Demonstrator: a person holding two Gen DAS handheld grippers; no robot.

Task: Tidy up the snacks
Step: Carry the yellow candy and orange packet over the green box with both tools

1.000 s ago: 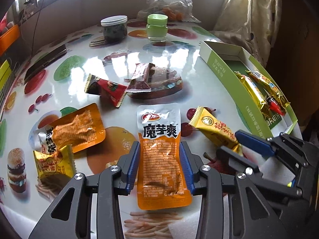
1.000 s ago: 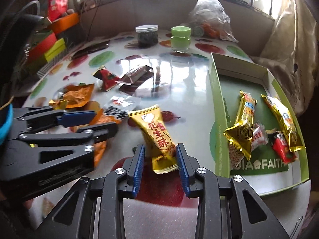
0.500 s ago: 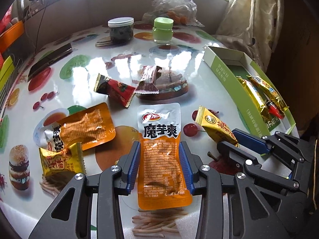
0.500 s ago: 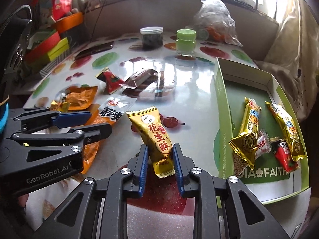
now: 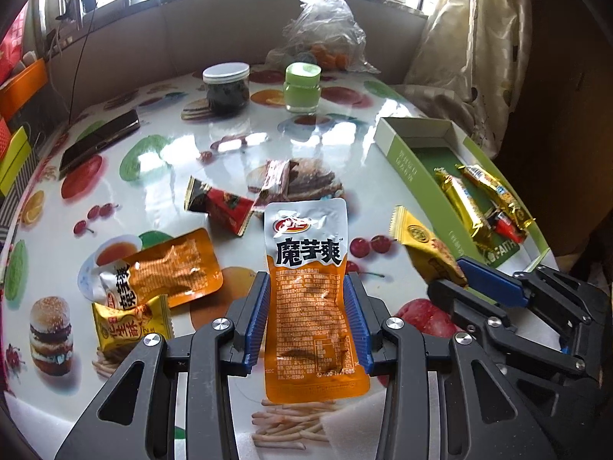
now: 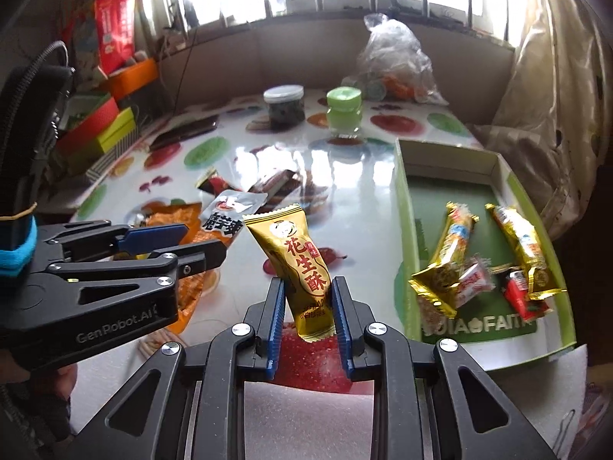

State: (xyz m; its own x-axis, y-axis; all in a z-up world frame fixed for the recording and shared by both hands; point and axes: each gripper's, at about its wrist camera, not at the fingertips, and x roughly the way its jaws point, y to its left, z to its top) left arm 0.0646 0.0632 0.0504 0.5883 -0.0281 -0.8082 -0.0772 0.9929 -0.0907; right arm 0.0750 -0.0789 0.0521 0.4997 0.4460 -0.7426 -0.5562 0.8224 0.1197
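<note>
Mid-task view. Your left gripper (image 5: pixel 308 322) has its fingers (image 5: pixel 256 322) clenched on the edges of the orange konjac pouch (image 5: pixel 310 299), which stands lifted off the bench (image 5: pixel 345 142), its white top pointing away from you. Your right gripper (image 6: pixel 308 318) has its fingers (image 6: pixel 276 318) clenched on the lower end of the gold peanut-crisp packet (image 6: pixel 297 260), likewise raised and tilted up over the bench, just left of the green box (image 6: pixel 402 207).

Done so far, as the contents show: the green box, lying at your right, already holds two long gold bars (image 6: pixel 450 253), a small white-and-red sweet (image 6: pixel 473 281) and a small red packet (image 6: pixel 523 297), grouped toward its near end. Its far half is bare.

Left to do, judged from what lies loose on the bench: a second orange konjac pouch (image 5: pixel 168 272), a small yellow packet (image 5: pixel 132 326) touching that pouch's near edge, a red-and-black packet (image 5: pixel 220 207) and a dark brown wrapper (image 5: pixel 274 182) just beside it. With the two packets now in your grippers, that makes six pieces outside the box against four inside; the task reads as somewhat under half complete.

The two jars (image 5: pixel 226 88) and the plastic bag (image 5: pixel 325 38) at the far edge appear not to belong to the sorting.
</note>
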